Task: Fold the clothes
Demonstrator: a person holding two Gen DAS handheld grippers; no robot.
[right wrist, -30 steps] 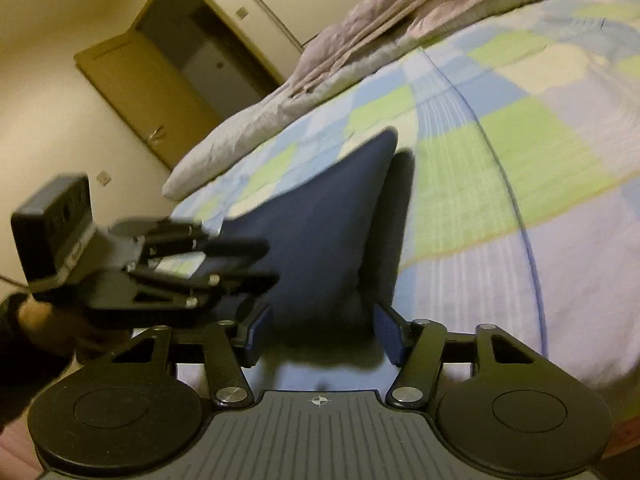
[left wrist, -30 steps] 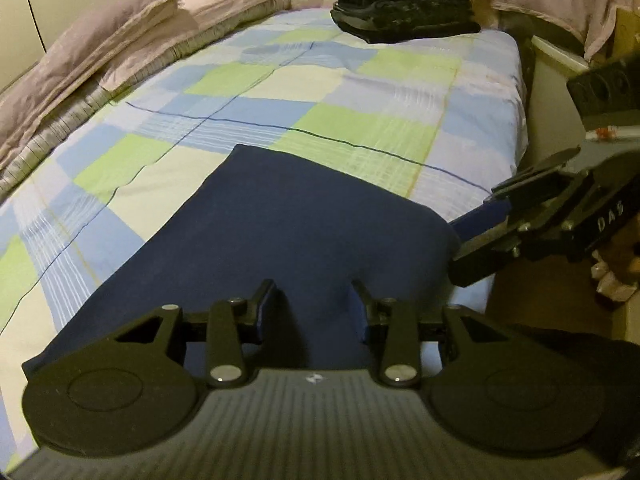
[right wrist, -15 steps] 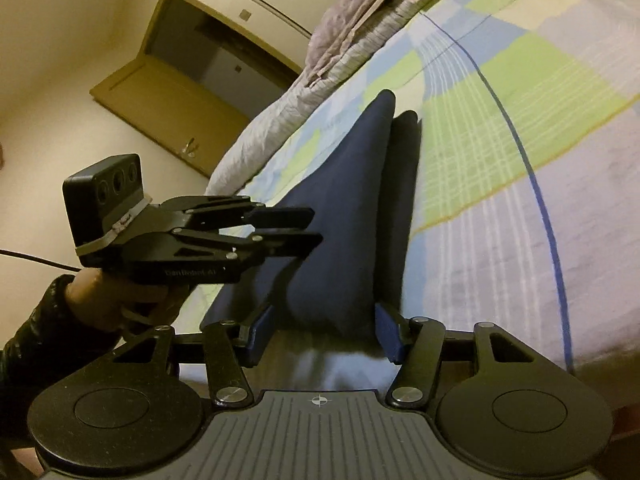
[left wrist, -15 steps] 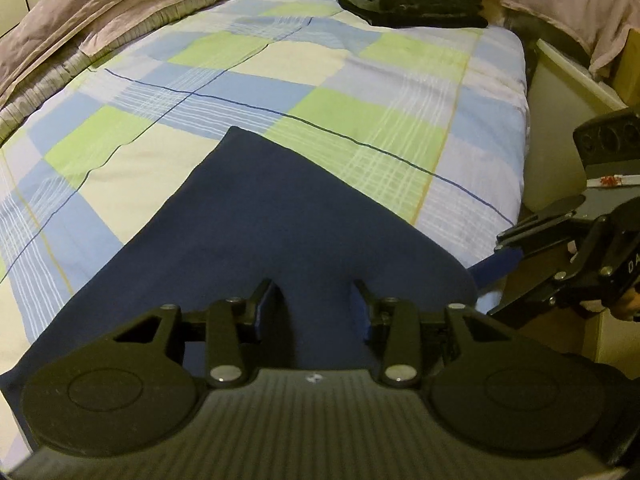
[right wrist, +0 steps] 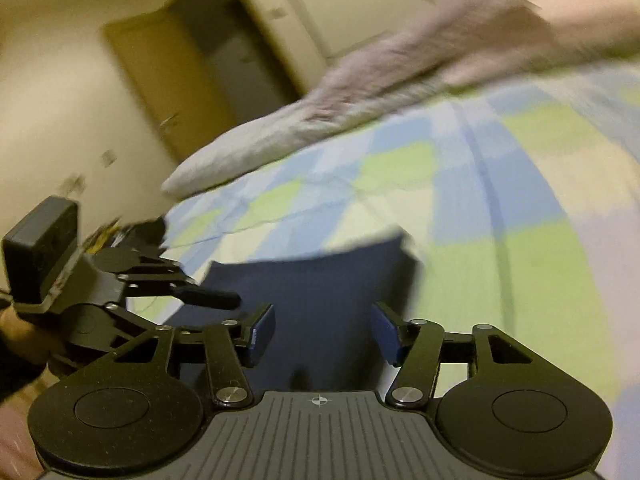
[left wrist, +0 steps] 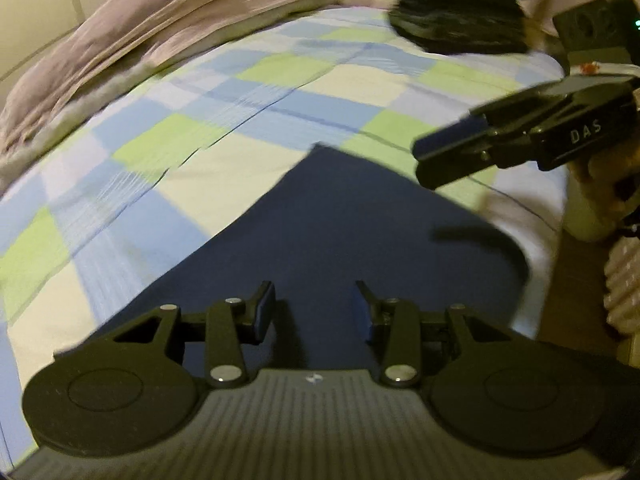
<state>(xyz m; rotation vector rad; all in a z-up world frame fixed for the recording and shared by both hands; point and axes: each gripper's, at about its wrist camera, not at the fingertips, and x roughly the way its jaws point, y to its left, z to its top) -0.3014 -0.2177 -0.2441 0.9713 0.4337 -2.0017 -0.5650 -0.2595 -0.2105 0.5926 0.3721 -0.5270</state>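
Note:
A navy cloth [left wrist: 360, 232] lies flat on the checked bed sheet [left wrist: 208, 128], with a rounded edge on its right side. Low over its near part, my left gripper [left wrist: 316, 312] is open and nothing sits between its blue pads. My right gripper [left wrist: 432, 160] hovers above the cloth's right side and casts a shadow on it. In the right wrist view the right gripper [right wrist: 324, 332] is open over the navy cloth [right wrist: 320, 288]. The left gripper [right wrist: 216, 294], held by a hand, stands at the left. Both views are blurred.
A stack of dark folded clothes [left wrist: 460, 20] rests at the bed's far right. Pale pillows and a quilt [left wrist: 120, 36] line the far left side. The bed's right edge drops to a wooden floor [left wrist: 576, 292]. A wooden door [right wrist: 168, 92] stands behind the bed.
Both grippers have lifted and swung, blurring the views. The right gripper rose from the bed's edge to above the cloth. The cloth's hanging right corner no longer shows.

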